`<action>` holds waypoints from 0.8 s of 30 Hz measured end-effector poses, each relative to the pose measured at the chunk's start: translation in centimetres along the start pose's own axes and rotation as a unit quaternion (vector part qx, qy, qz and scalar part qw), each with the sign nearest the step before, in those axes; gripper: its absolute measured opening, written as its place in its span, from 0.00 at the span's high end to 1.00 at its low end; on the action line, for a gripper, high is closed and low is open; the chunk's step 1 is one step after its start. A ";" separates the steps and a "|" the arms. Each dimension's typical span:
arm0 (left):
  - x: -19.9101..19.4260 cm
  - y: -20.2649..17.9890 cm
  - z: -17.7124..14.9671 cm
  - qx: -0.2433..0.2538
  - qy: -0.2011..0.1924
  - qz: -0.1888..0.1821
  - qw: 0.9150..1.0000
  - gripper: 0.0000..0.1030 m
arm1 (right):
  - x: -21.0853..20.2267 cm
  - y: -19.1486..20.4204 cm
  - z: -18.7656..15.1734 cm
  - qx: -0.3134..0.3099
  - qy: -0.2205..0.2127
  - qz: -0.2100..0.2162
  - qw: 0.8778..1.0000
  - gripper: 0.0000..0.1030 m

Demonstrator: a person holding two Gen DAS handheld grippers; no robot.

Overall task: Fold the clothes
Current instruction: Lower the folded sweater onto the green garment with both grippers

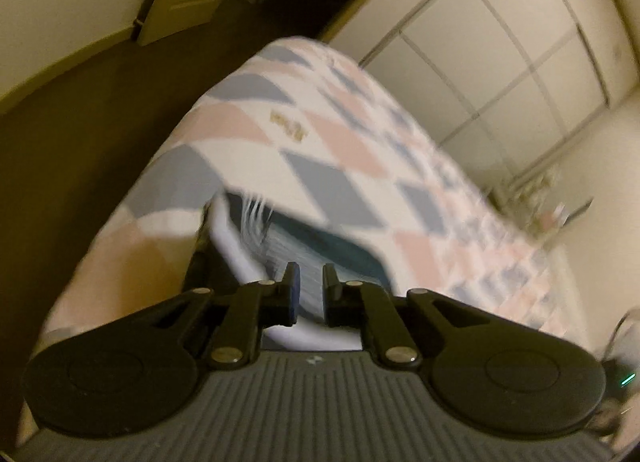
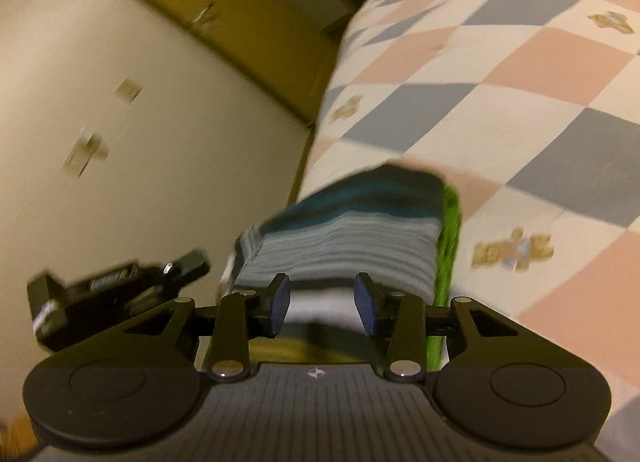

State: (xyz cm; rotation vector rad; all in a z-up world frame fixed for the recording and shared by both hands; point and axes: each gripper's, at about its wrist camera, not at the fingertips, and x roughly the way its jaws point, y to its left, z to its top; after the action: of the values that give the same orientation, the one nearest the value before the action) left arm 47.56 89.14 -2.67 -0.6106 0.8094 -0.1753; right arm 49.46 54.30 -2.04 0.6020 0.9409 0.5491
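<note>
A striped garment, teal, grey and white, lies folded at the near edge of a bed with a checked pink, blue and white cover (image 2: pixel 500 109). In the right wrist view the garment (image 2: pixel 344 229) rests on a bright green piece (image 2: pixel 450 221). My right gripper (image 2: pixel 322 296) is open, its blue pads either side of the garment's white near edge. In the left wrist view my left gripper (image 1: pixel 310 286) has its jaws close together around the near edge of the striped garment (image 1: pixel 316 246). The frames are blurred.
The other gripper (image 2: pixel 116 294) shows at the left in the right wrist view. White sliding wardrobe doors (image 1: pixel 500 53) stand beyond the bed cover (image 1: pixel 320 133). Dark floor (image 1: pixel 88 133) runs along the bed's left side. A cream wall (image 2: pixel 120 121) is close.
</note>
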 end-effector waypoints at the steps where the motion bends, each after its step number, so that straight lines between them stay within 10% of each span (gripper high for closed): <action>1: 0.3 0.4 -0.8 -0.002 0.016 0.014 1.000 0.94 | -0.5 0.6 -0.7 -0.013 0.008 0.005 1.000 0.61; 8: 1.3 2.5 -3.5 -0.015 0.052 0.048 0.997 0.97 | 1.8 0.3 -4.6 -0.058 0.078 -0.042 0.994 0.61; 24: -1.6 0.3 -7.2 0.044 0.063 0.087 0.993 0.95 | 2.3 1.9 -4.2 -0.074 0.092 -0.083 0.989 0.57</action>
State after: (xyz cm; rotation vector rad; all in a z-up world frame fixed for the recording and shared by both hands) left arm 41.25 86.78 -5.64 -0.4458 0.9680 -0.0908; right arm 46.64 58.11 -3.97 0.3390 1.1026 0.5254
